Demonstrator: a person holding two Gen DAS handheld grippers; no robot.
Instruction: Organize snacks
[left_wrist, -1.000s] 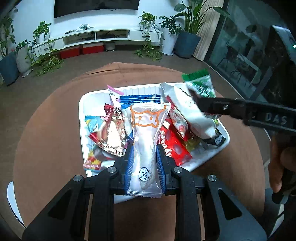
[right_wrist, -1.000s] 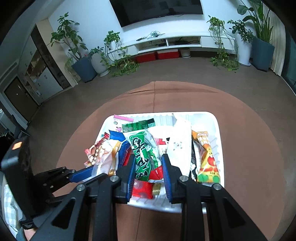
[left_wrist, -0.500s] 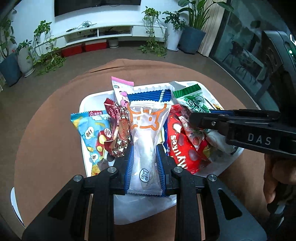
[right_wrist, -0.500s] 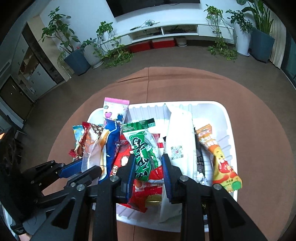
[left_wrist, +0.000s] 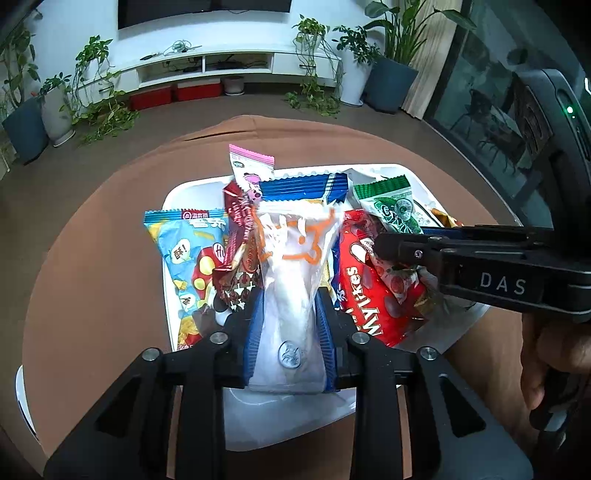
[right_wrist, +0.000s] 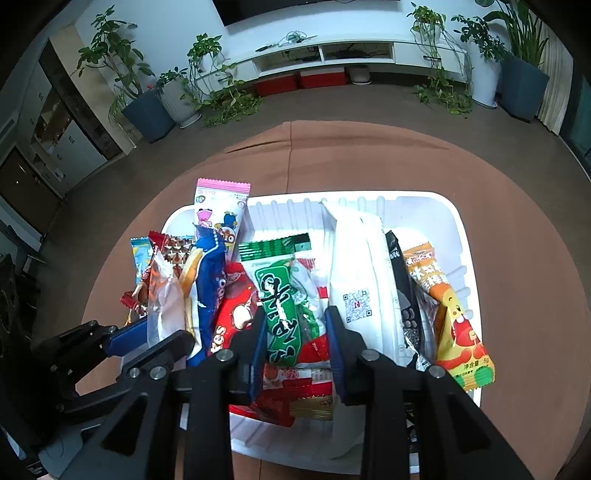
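Two grips over brown table (left_wrist: 103, 295) (left fingers (left_wrist: 253, 339): white packet (left_wrist: 291, 295); right fingers (right_wrist: 335, 343), just loosening: green packet (right_wrist: 284, 306))

A round worktop (right_wrist: 517, 229) under a brown cloth carries one white tray (right_wrist: 463, 236), set near the middle. A seam or fold in the cloth (right_wrist: 290, 158) runs from the tray toward the far edge. A pale object (left_wrist: 20, 391), possibly a chair, shows at the worktop's left edge.

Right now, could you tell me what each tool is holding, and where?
Left tool: the white packet, by its lower end. Right tool: the green packet, by its lower half. Both jaws have just been opening.
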